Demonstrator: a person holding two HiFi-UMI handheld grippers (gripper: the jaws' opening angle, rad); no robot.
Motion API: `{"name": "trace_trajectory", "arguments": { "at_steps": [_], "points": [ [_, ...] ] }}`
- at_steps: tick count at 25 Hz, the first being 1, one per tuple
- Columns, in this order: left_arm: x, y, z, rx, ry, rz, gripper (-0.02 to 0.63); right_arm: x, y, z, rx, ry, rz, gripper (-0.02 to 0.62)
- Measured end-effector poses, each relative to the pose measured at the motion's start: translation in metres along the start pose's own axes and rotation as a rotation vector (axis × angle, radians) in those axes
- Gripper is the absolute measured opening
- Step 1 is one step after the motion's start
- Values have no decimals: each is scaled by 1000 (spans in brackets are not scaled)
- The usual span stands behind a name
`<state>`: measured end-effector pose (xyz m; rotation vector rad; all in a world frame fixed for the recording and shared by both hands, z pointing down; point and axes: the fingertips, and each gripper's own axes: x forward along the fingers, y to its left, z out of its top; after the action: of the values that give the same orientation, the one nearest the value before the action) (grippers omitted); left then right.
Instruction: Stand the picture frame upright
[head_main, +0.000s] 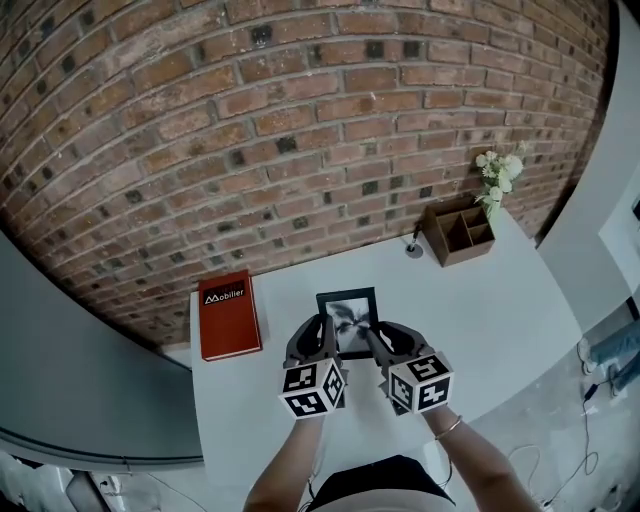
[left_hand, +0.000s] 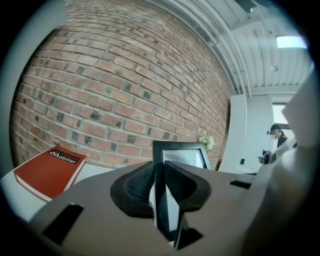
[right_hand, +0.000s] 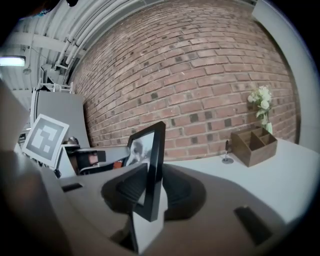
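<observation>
A black picture frame (head_main: 347, 320) with a grey photo is on the white table (head_main: 500, 320), between my two grippers. In the left gripper view the frame (left_hand: 182, 156) rises upright, and my left gripper (left_hand: 160, 195) is shut on its left edge. My left gripper (head_main: 322, 332) sits at the frame's lower left. In the right gripper view the frame (right_hand: 145, 145) stands slanted between the jaws of my right gripper (right_hand: 152, 192), which are wide with its right edge between them. My right gripper (head_main: 378, 336) is at the frame's lower right. A pale back panel shows under the frame.
A red book (head_main: 229, 314) lies left of the frame near the brick wall (head_main: 300, 130). A wooden desk organizer (head_main: 458, 230) with white flowers (head_main: 498, 175) stands at the back right, with a small pen stand (head_main: 414, 247) beside it. The table's front edge is close to my arms.
</observation>
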<state>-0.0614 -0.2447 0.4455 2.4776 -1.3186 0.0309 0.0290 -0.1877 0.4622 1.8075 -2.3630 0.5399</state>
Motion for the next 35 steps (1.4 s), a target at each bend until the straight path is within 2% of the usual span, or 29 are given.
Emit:
{"name": "trace_trajectory", "arguments": {
  "at_steps": [7,17,24,35],
  "points": [
    [13,-10,11,14,-28,-19,60,4,-15,13,-13,-21,-19,97],
    [39,-6,25,36,-50,18,61,29,-33,31,-21,-36,14,97],
    [71,-2,22,54,-39,75,61,58,-60,33,-15,-10,70,97],
    [153,11,19,62,-21,159,61,128,-120,43,-21,28,149,97]
  ]
}}
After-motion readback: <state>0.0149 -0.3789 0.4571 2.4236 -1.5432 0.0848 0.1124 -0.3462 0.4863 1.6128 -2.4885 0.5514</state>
